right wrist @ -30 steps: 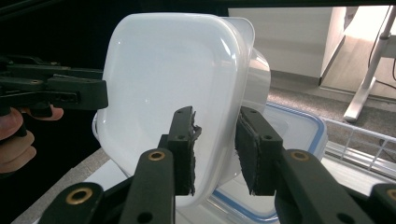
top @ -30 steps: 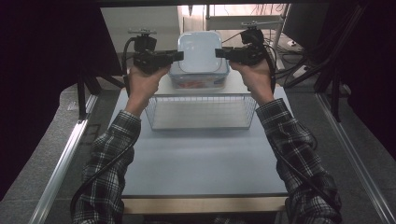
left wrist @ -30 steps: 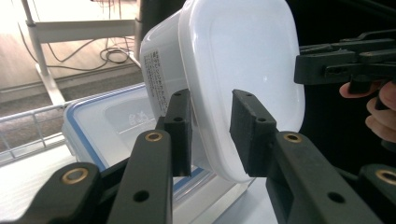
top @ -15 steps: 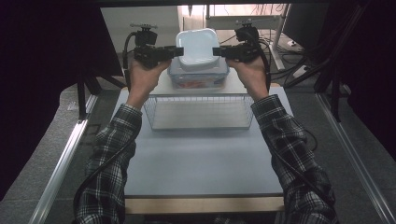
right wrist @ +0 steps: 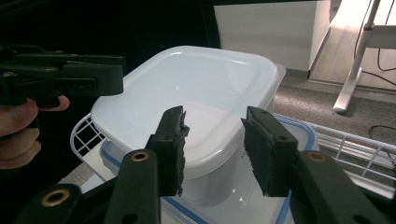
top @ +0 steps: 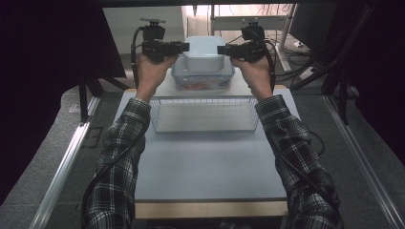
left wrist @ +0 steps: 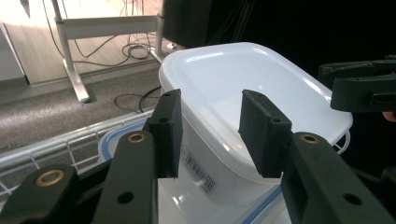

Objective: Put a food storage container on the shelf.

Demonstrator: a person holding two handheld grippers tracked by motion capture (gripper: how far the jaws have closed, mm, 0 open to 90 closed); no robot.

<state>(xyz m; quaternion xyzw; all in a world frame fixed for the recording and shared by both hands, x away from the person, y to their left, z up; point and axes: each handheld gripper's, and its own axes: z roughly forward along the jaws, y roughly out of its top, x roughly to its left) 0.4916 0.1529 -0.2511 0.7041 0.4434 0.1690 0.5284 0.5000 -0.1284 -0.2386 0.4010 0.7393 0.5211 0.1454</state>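
A white plastic tub (top: 204, 52) stands on a clear box with a blue-rimmed lid (top: 203, 81) at the table's far end. My left gripper (top: 185, 46) reaches in at the tub's left rim and my right gripper (top: 220, 49) at its right rim. In the left gripper view the jaws (left wrist: 210, 100) straddle the tub's rim (left wrist: 243, 84) with gaps at both pads. The right gripper (right wrist: 215, 116) stands the same way over the tub (right wrist: 196, 88). Both pairs of jaws have just been opening, with the rim between them but not pressed.
A wire basket (top: 205, 98) sits just in front of the stacked boxes, and its mesh (right wrist: 88, 135) also runs beside them. The pale table top (top: 205, 162) stretches toward the person. Desk legs and cables lie on the floor beyond.
Both pairs of jaws have widened off the white tub's rim, which they gripped a second ago. The tub now rests on the lidded box. The left hand has shifted slightly.
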